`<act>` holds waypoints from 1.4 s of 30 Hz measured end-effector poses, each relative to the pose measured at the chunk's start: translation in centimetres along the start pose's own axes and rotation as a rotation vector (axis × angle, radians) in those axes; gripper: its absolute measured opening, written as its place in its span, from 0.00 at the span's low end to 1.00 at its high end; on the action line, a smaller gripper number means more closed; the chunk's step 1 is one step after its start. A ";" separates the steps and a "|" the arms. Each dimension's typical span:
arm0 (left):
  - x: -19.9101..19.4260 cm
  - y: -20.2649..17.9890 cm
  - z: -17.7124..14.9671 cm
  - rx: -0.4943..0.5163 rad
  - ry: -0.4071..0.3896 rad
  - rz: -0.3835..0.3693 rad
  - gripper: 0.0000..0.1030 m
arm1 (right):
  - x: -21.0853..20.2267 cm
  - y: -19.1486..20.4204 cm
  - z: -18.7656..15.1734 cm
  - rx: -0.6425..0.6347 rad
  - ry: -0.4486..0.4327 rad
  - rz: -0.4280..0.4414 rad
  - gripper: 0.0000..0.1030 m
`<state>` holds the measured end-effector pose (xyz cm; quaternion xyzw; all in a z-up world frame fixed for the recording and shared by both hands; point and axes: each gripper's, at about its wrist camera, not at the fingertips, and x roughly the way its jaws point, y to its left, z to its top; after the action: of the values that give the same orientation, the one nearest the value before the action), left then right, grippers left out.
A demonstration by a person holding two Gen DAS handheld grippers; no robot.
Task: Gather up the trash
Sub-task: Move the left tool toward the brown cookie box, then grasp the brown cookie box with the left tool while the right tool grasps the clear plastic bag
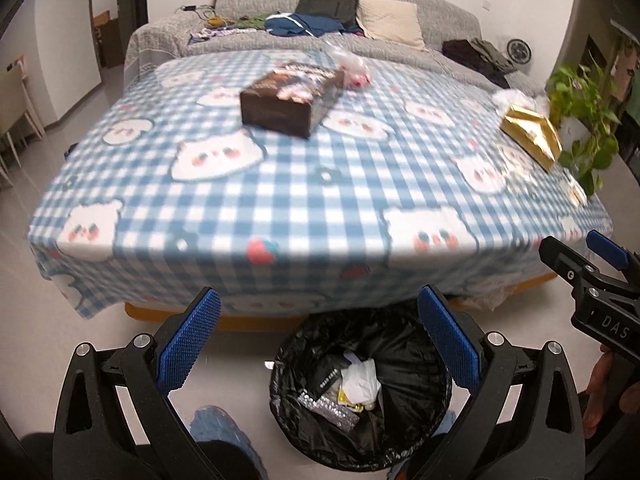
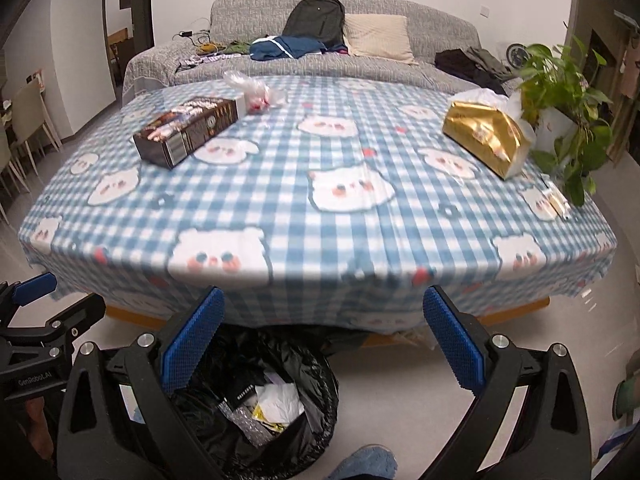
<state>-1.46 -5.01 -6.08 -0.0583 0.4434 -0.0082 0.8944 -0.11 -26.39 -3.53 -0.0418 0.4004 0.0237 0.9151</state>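
Observation:
A round trash bin [image 1: 360,392] lined with a black bag stands on the floor at the table's near edge, with paper and wrappers inside; it also shows in the right wrist view [image 2: 256,404]. My left gripper [image 1: 320,340] is open and empty above the bin. My right gripper [image 2: 324,344] is open and empty, just right of the bin. On the checkered tablecloth [image 2: 320,168] lie a dark brown box [image 2: 188,130], a crumpled clear plastic bag [image 2: 252,88], a gold packet [image 2: 486,136] and small wrappers [image 2: 558,200] at the right edge.
A potted plant [image 2: 560,92] stands at the table's right side. A grey sofa [image 2: 320,28] with a backpack, clothes and a cushion is behind the table. Chairs [image 2: 24,136] stand at the far left. The person's feet show near the bin.

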 end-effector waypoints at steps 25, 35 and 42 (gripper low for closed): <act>7.8 1.9 16.3 0.139 0.054 0.026 0.94 | 9.6 0.9 13.6 -0.007 0.026 0.089 0.93; 14.5 1.4 21.9 0.206 0.154 0.042 0.94 | 14.5 0.4 18.8 0.000 0.031 0.118 0.93; 18.4 1.0 23.2 0.233 0.226 0.028 0.94 | 18.1 0.1 20.1 -0.009 0.059 0.131 0.93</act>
<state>28.15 -3.03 -6.86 0.0531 0.5379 -0.0536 0.8396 26.90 -24.18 -3.26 -0.0201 0.4291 0.0843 0.8991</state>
